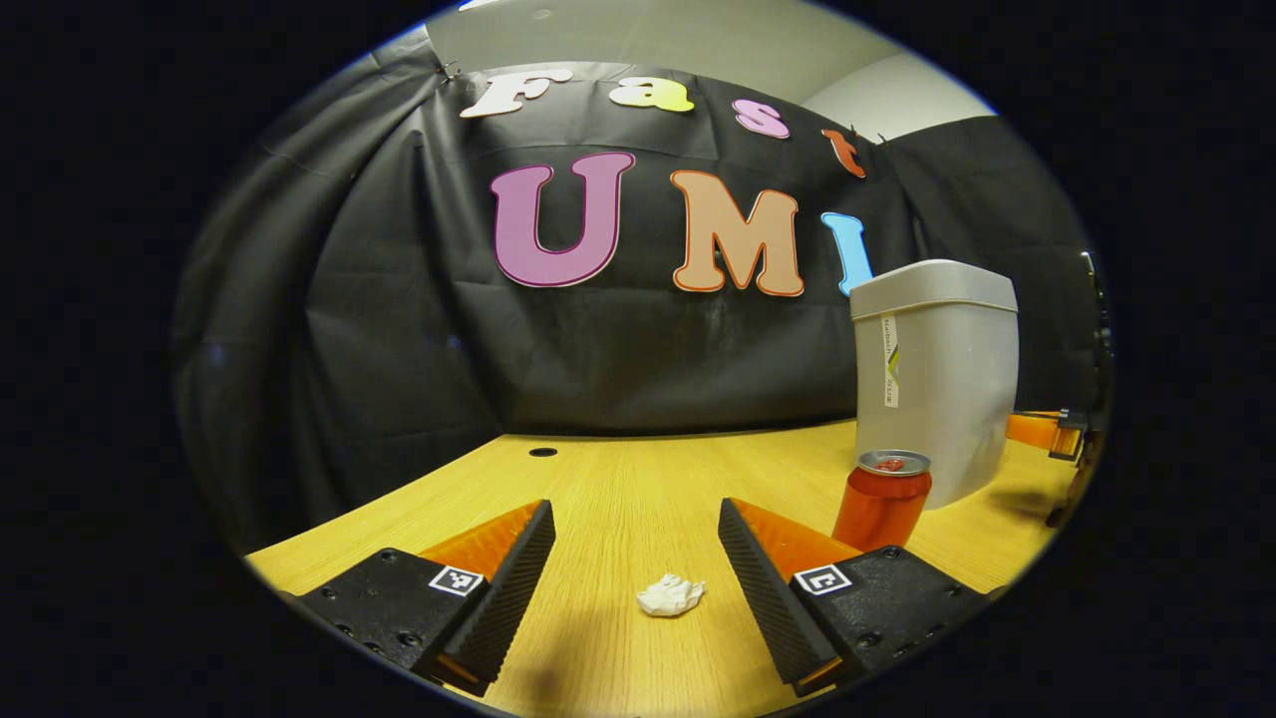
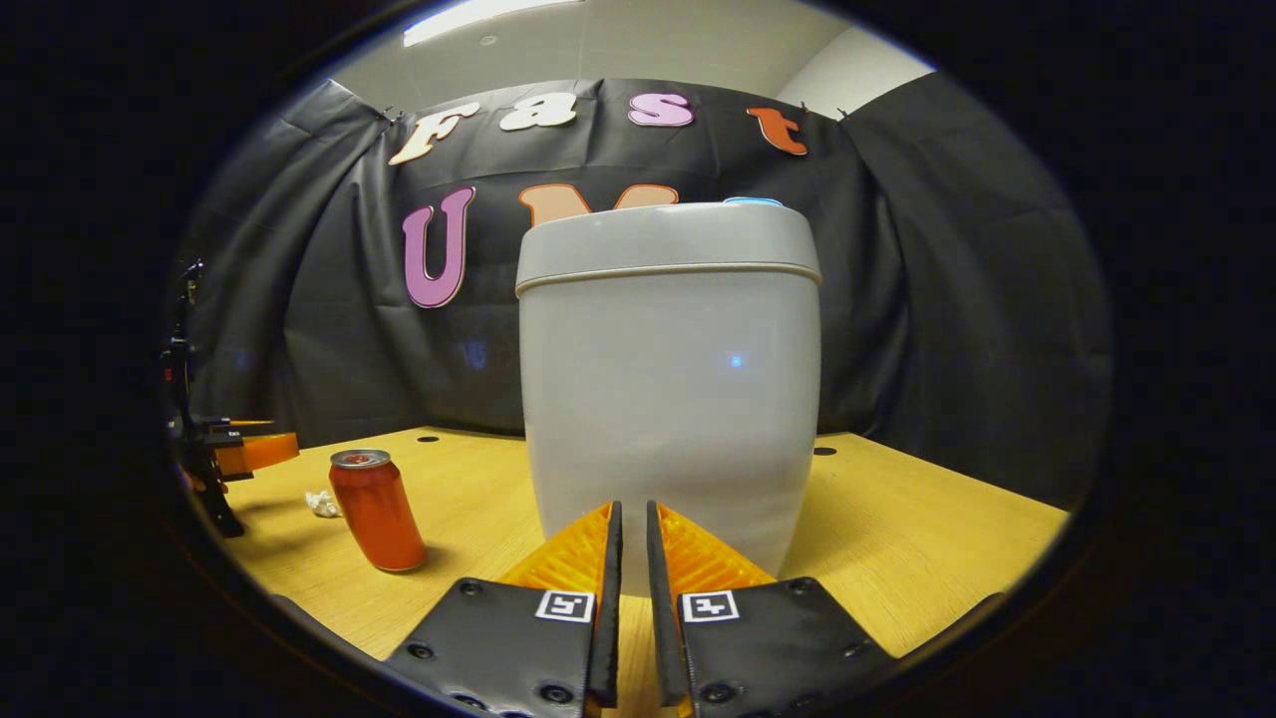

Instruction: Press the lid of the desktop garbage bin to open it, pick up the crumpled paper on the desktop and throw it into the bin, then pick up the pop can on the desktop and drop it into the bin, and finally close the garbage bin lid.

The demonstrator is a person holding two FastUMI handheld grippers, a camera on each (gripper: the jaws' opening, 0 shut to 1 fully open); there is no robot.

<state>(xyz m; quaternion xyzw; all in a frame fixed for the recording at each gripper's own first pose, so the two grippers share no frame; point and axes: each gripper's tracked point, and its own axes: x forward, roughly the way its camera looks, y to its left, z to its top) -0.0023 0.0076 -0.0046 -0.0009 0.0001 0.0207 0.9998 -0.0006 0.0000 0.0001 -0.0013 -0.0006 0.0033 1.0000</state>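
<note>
Lid on the tall pale-grey plastic bin is down; nothing binned yet. Your right tongs are nearly closed on nothing, low against the bin's front wall. Pressing from here tips or slides the bin (the lid is well above). Your left tongs gape wide over the small crumpled white paper on the pale wooden worktop. The red aluminium pop can stands just beside them, near the bin; a wide swing knocks it over.
</note>
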